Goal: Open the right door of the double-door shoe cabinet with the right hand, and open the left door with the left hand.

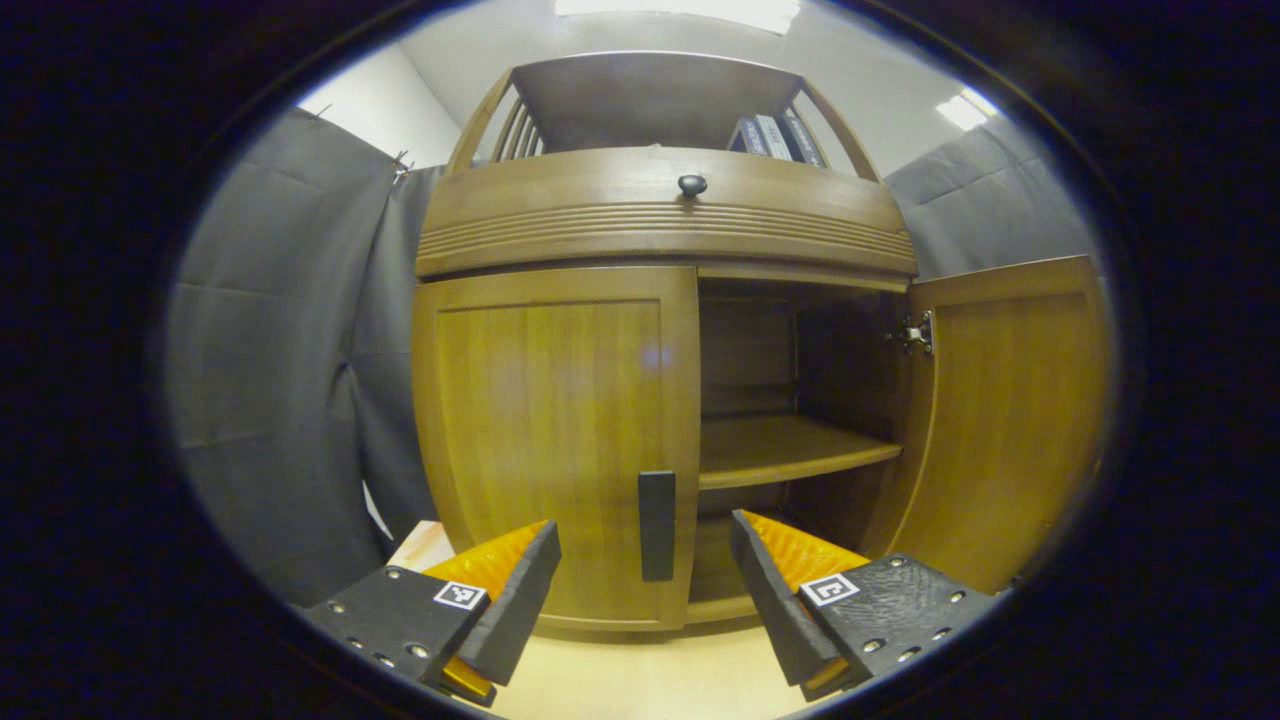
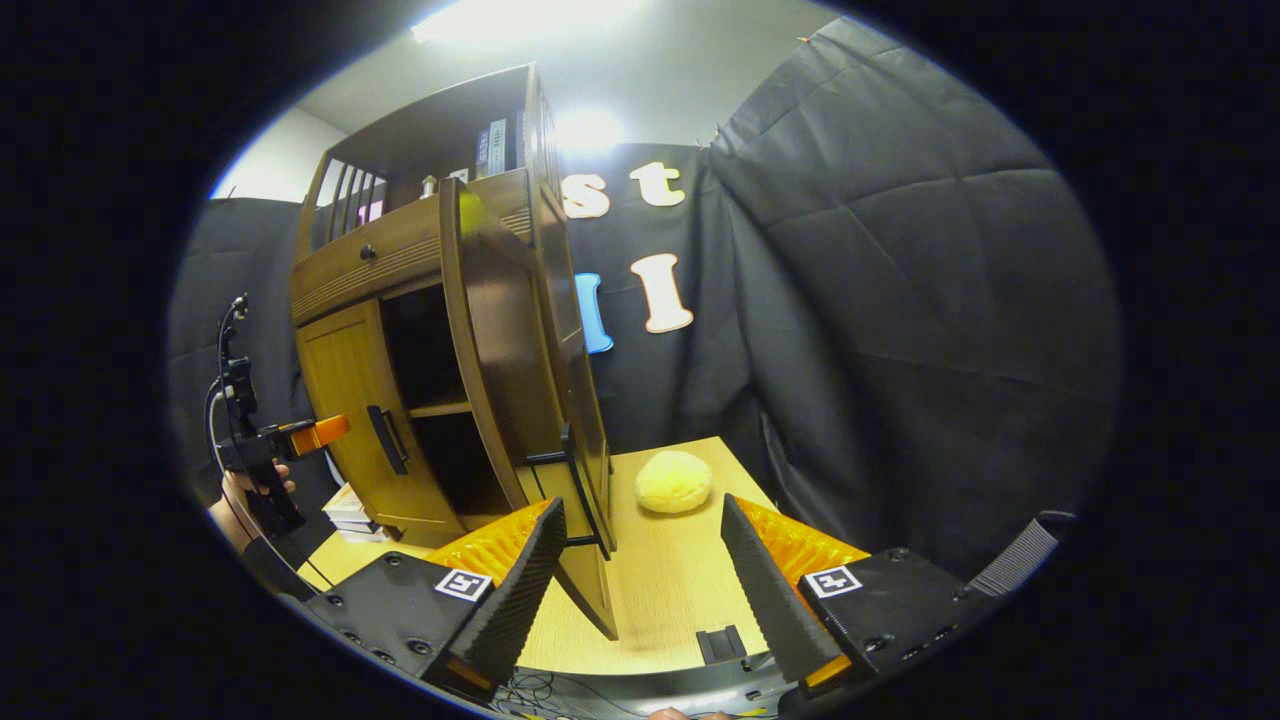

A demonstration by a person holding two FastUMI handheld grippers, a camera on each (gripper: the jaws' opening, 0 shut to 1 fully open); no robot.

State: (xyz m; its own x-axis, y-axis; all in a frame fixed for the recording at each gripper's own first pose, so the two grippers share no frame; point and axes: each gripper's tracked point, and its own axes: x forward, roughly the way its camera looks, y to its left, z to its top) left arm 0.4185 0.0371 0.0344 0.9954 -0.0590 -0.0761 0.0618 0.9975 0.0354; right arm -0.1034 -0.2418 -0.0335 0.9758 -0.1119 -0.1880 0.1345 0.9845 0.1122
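Though opened, cabinet (image 1: 660, 230) shelf (image 1: 785, 450) bare.

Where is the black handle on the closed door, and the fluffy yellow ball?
Black door handle (image 1: 656, 525), left gripper view, middle of the bar.
Fluffy yellow ball (image 2: 673, 481), right gripper view, its centre.

A pale yellow round soft thing (image 2: 674, 480), like a plush ball, lies on the light wooden table (image 2: 690, 590), near the black cloth wall (image 2: 900, 330). Some books (image 1: 775, 135) stand upright on the top open shelf, at its right side in the left gripper view. A small stack of flat books or papers (image 2: 348, 510) lies on the table at the far left corner. Ceiling lamps (image 1: 965, 108) shine above. A white wall (image 1: 385, 105) shows behind the cloth.
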